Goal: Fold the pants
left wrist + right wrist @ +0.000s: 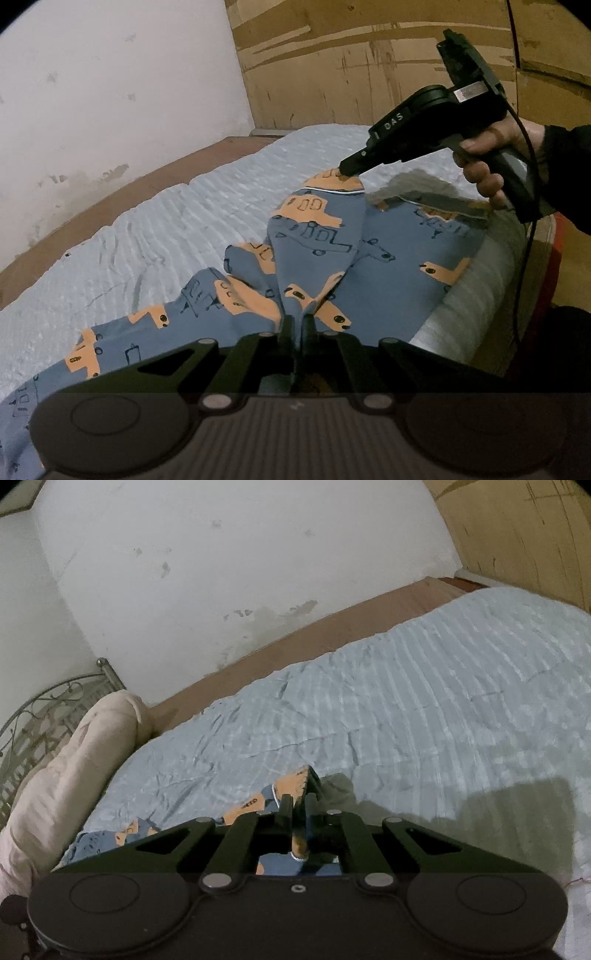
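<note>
Pants (317,251) lie on the bed (155,229), near its edge, spread over the pale blue ribbed bedspread (406,686). They are blue with orange cars on them, and they look soft, thin and light, so they will droop and bunch up wherever nobody holds them (you can see them already puckered in the middle). The left gripper (298,325) is clenched on a pinch of the cloth close to the camera. The right gripper (298,808) is also clenched on the pants, at the far end by the thin white stripe along the edge, and a hand (491,162) holds its handle. Both pinches look small, so the cloth may slip out if pulled hard. I think the best places to hold are the corners and the hems, because there the cloth is thicker and gives more to grab. Lifting both ends together should keep the pants flat. A pillow (74,760) sits well apart at the head of the bed.
</note>
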